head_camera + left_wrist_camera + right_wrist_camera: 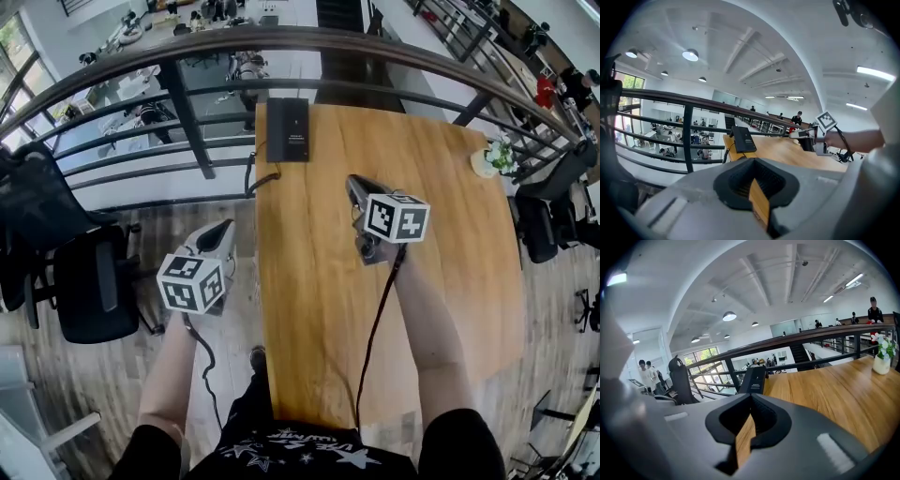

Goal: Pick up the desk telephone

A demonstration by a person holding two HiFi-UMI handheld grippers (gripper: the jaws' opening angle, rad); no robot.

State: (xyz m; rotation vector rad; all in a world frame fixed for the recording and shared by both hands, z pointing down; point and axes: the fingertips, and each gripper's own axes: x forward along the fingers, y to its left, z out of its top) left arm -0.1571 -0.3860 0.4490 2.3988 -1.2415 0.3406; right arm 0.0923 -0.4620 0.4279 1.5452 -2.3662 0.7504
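1. Telephone (288,129) flat at far desk (441,281) edge, just beside railing (281,42), untouched.
2. Left tongs (217,234) and right tongs (356,185) both clenched, empty, well short of telephone.
3. Aimed forward, likely lining up for approach.

Counted: one desk telephone (287,129), one wooden table (450,309), one flower vase (487,161).
Two grippers are in the room: one left gripper (219,232) and one right gripper (354,184).

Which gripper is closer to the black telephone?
Right. The right gripper is over the table, short of the telephone; the left gripper hangs beside the table's left edge, farther back.
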